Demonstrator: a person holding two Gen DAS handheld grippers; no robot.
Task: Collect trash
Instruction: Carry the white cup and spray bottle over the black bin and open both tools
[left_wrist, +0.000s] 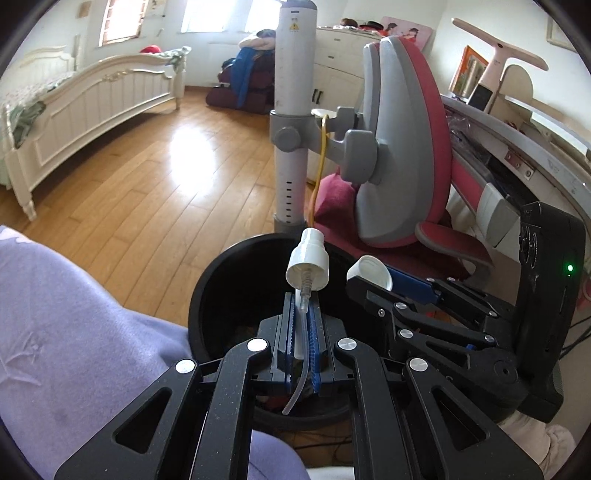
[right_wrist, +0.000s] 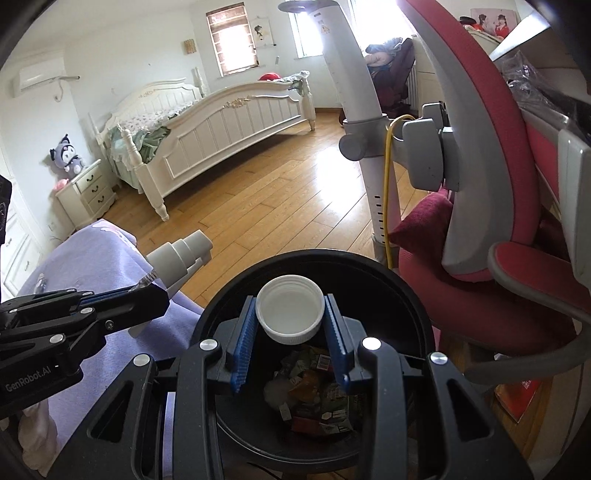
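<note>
Trash bin (right_wrist: 413, 295) below, my right gripper (right_wrist: 290, 321) pinches a white cap (right_wrist: 290, 314), my left gripper (left_wrist: 303, 314) a spray pump (left_wrist: 307, 264) whose tube may snag on release.

The pump (left_wrist: 307, 264) and cap (right_wrist: 290, 314) look like smooth white plastic, the cap matt, with a clear soft tube (left_wrist: 300, 363) below the pump. The bin (right_wrist: 413, 295) is glossy black plastic holding crinkled printed wrappers (right_wrist: 317, 391). The floor (left_wrist: 147, 192) is glossy varnished wood. Jaw pads are ribbed blue rubber or plastic, on speckled matt black arms with shiny metal rivets. A lilac cloth (left_wrist: 74, 314) looks soft.
</note>
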